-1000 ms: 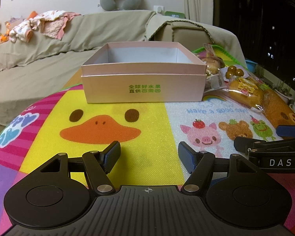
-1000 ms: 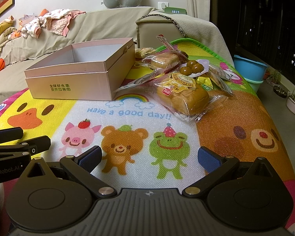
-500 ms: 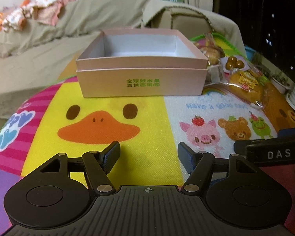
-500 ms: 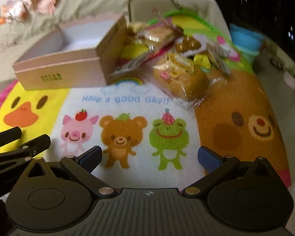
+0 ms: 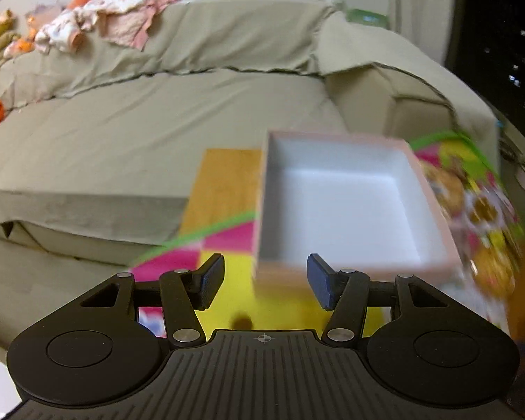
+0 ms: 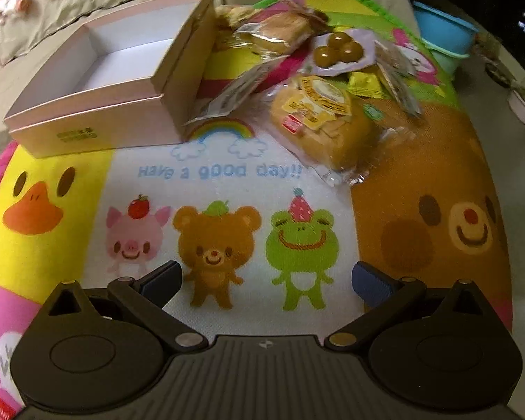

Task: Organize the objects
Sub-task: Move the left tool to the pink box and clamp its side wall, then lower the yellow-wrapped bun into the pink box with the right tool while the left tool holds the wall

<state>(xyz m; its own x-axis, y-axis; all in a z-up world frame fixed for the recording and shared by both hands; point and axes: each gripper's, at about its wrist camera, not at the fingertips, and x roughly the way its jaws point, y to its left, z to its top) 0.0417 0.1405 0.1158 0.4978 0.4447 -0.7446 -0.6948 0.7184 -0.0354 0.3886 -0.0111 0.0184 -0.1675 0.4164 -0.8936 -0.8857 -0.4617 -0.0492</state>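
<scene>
Left gripper (image 5: 265, 281): hung over the near left corner of the pink box (image 5: 346, 206), jaws partly spread and just narrowed further, nothing between the pads. Looked down into a bare white box floor ahead and to the right of the fingertips; sofa (image 5: 157, 105) far ahead and left. Picture smeared, so exact clearance over the box rim not to be told. Risk judged here: a descent on this line could land one finger on the rim and tip or shove the light box across the mat (image 6: 227, 182), perhaps into the snacks just beside its right wall.

Right gripper (image 6: 266, 280): spread wide, empty, hovered low above the cartoon animals on the mat. Ahead and left of it, the same box; ahead and right, the heap of wrapped snacks — a bun (image 6: 325, 129) nearest, a sandwich pack (image 6: 280, 31) and a pack of brown balls (image 6: 339, 50) farther ahead. Wrappers overlapped and looked slippery: likely trouble a pinch on loose film alone, the bun sliding out, or a neighbouring packet dragged along. Blue tub (image 6: 444, 38) far ahead right, well apart from the heap.
</scene>
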